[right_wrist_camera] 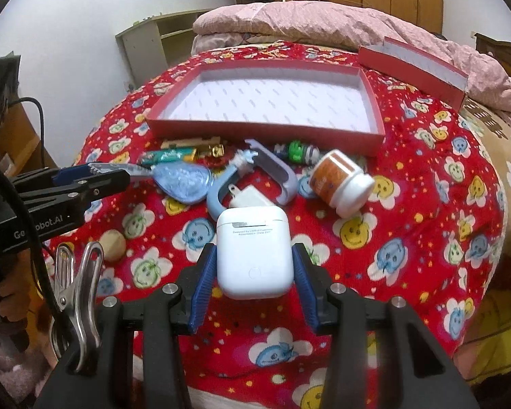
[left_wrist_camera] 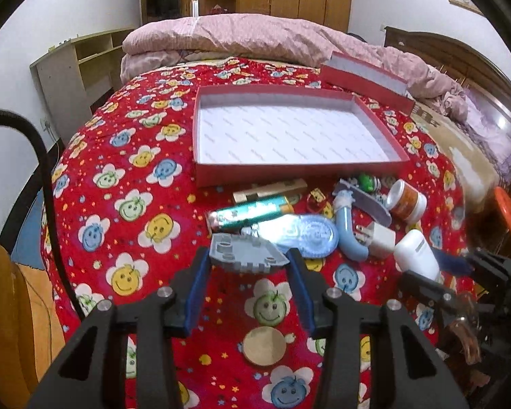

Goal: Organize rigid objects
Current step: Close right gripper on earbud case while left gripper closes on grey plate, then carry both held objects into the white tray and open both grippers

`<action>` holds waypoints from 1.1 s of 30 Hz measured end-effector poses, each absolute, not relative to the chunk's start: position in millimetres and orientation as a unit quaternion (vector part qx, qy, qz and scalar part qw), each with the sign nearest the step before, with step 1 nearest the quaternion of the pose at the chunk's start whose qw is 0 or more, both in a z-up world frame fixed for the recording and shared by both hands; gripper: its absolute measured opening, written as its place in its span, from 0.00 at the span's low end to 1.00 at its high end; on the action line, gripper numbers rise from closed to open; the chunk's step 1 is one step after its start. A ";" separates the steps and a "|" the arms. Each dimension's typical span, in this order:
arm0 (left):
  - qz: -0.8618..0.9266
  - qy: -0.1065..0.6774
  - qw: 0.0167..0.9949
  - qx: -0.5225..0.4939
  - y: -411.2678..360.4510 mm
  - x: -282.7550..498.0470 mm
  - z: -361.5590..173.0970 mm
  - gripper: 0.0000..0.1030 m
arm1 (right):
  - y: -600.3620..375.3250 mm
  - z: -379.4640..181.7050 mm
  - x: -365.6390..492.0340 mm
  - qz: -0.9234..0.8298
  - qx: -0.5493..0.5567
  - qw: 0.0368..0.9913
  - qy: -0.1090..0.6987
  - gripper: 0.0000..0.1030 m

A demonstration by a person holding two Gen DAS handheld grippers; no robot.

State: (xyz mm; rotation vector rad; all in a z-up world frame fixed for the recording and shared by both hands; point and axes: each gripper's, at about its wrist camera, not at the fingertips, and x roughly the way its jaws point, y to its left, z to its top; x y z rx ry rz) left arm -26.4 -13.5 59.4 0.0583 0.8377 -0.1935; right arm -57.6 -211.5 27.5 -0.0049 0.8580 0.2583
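My left gripper (left_wrist_camera: 248,256) is shut on a flat grey plastic toy piece (left_wrist_camera: 245,250), lifted just above the red smiley-flower bedspread. In the right wrist view that gripper (right_wrist_camera: 100,175) comes in from the left with the grey piece (right_wrist_camera: 102,167) edge-on. A white earbud case (right_wrist_camera: 253,252) sits upright between the blue pads of my right gripper (right_wrist_camera: 253,257), which is shut on it. The same case (left_wrist_camera: 415,255) shows at the right of the left wrist view. The open red box (left_wrist_camera: 289,168) with a white bottom lies beyond the clutter, with nothing in it.
Before the box lie a teal lighter (left_wrist_camera: 252,211), a blue correction tape (left_wrist_camera: 306,235), a blue curved tube (left_wrist_camera: 349,231), a white charger plug (left_wrist_camera: 380,240), an orange jar (left_wrist_camera: 407,201), a green toy (left_wrist_camera: 366,180) and a gold bar (left_wrist_camera: 269,189). A wooden disc (left_wrist_camera: 264,346) lies near. The red lid (left_wrist_camera: 364,81) leans on the quilt.
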 end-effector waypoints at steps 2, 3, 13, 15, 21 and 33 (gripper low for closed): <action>-0.095 0.403 0.910 0.028 -12.0 -24.6 63.4 0.45 | -211.8 30.9 -54.5 0.127 0.000 0.901 0.415 0.44; -0.095 0.402 0.910 0.028 -11.4 -23.8 64.8 0.44 | -212.2 32.8 -52.7 0.127 0.002 0.901 0.415 0.44; -0.104 0.409 0.906 0.018 -4.8 -15.7 69.4 0.44 | -213.8 39.1 -43.4 0.137 0.018 0.897 0.420 0.44; -0.110 0.409 0.906 0.016 -5.9 -12.5 72.8 0.44 | -213.6 41.0 -41.1 0.140 0.019 0.896 0.420 0.44; -0.119 0.396 0.910 0.020 -12.4 3.6 91.4 0.44 | -211.9 53.1 -29.7 0.148 0.014 0.898 0.413 0.44; -0.119 0.382 0.916 0.021 -25.2 70.8 122.3 0.44 | -210.8 86.7 34.7 0.143 -0.013 0.906 0.399 0.44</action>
